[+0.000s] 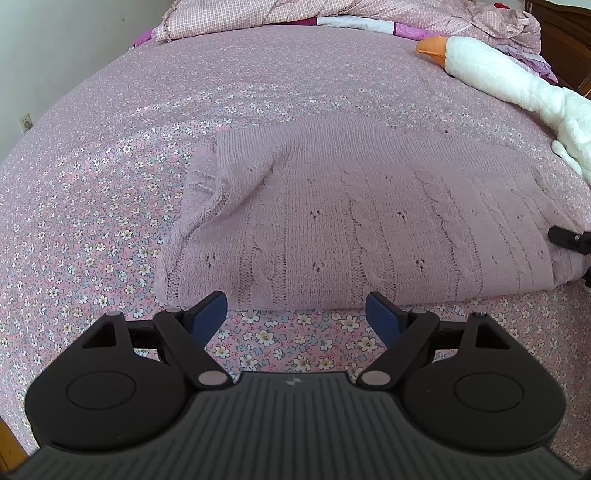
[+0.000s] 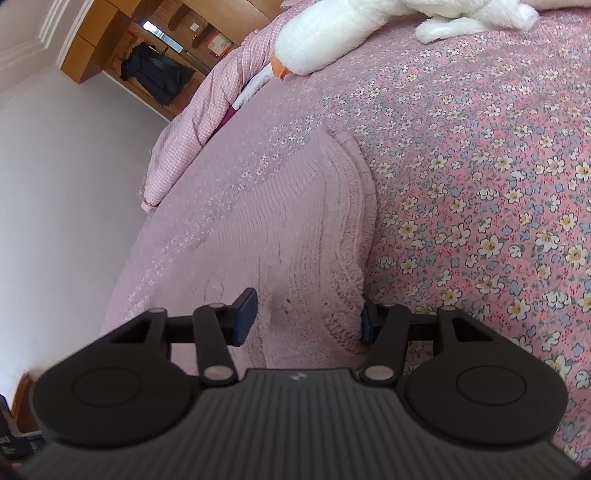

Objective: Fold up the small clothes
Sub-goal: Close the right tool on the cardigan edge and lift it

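Observation:
A folded pale pink cable-knit sweater (image 1: 351,218) lies on the floral bedsheet (image 1: 92,206). My left gripper (image 1: 297,314) is open and empty, just in front of the sweater's near folded edge, apart from it. My right gripper (image 2: 306,314) is open with its jaws on either side of the sweater's edge (image 2: 306,258); the knit bulges between the blue pads (image 2: 245,314). Part of the right gripper shows at the right edge of the left wrist view (image 1: 570,238), at the sweater's right end.
A white plush goose (image 1: 509,74) with an orange beak lies at the far right of the bed. A rumpled pink checked quilt (image 1: 295,14) is heaped at the head. A wall (image 2: 55,184) and a wooden cabinet (image 2: 122,40) stand beyond the bed.

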